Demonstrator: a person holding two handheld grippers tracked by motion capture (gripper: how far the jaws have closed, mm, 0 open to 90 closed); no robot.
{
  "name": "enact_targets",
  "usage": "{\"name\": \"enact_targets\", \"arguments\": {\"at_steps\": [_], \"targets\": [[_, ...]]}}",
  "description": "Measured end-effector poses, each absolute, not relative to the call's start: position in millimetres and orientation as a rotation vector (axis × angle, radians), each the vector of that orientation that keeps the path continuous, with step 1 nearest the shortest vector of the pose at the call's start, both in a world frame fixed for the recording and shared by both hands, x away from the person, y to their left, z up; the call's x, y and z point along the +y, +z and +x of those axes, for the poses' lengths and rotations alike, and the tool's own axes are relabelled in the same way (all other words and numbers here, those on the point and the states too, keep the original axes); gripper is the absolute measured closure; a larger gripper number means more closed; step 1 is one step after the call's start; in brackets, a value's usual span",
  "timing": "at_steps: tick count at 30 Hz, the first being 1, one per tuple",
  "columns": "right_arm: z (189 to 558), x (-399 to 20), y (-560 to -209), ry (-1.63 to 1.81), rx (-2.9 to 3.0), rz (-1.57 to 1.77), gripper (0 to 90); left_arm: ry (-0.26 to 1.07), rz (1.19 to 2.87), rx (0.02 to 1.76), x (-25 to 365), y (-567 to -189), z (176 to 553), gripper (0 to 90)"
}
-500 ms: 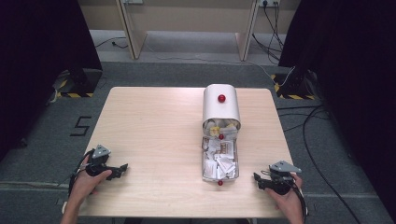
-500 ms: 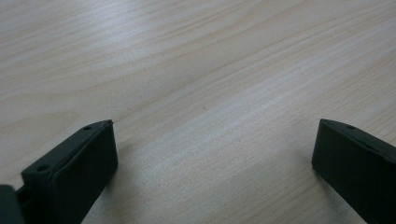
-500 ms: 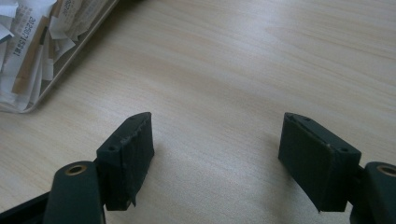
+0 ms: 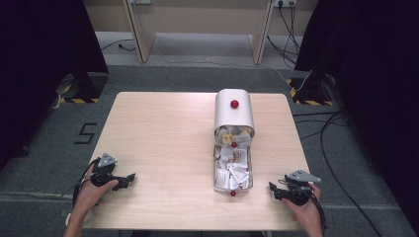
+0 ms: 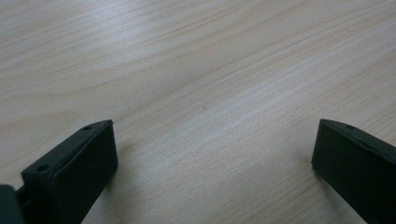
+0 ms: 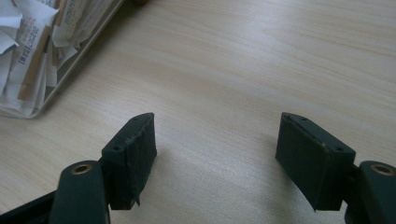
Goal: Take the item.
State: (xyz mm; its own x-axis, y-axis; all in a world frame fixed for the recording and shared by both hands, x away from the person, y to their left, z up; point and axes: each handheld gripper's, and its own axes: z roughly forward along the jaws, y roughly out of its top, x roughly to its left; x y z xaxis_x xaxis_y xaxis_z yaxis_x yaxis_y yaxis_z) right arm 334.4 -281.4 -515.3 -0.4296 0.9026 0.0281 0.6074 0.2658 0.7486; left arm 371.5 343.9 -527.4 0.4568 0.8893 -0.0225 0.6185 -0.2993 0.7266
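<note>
The surface (image 4: 163, 148) is a pale wood-grain tabletop, smooth and matt, with rounded corners, and most of it lies bare. Toward its right half stands the container (image 4: 233, 116), a rounded, off-white metal-looking cover with a red knob (image 4: 234, 104) on top, its mouth open toward the person. Out of that mouth reaches the tray (image 4: 216, 170), a shallow clear-walled drawer with a second red knob at its near end, packed with loose paper sachets (image 4: 232, 170), white and tan, thin and crumpled, lying every which way. The left gripper (image 4: 129, 177) rests low near the near-left corner, well apart from the tray, its black blocky jaws spread wide over bare wood with nothing between them. The right gripper (image 4: 271, 188) sits near the near-right edge, just beside the tray's near corner, jaws likewise wide and empty; in the right gripper view the tray (image 6: 70, 70) wall and sachets (image 6: 28, 56) appear at upper left. The risks ahead, as I judge them: the sachets are light, flat and overlapping, so a pinch may lift several at once or slip off a slick face; the tray looks free to slide, so a sideways nudge from the right gripper could shove it or spill paper over its low wall.
</note>
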Motion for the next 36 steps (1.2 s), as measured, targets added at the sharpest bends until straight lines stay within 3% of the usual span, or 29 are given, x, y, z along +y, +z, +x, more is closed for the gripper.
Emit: {"name": "enact_targets", "arguments": {"at_steps": [36], "targets": [[336.3,-255.9,-477.5,1.121,2.099,1.256,31.4,0.513,2.031,1.254,343.8,-527.4,371.5,0.0]]}}
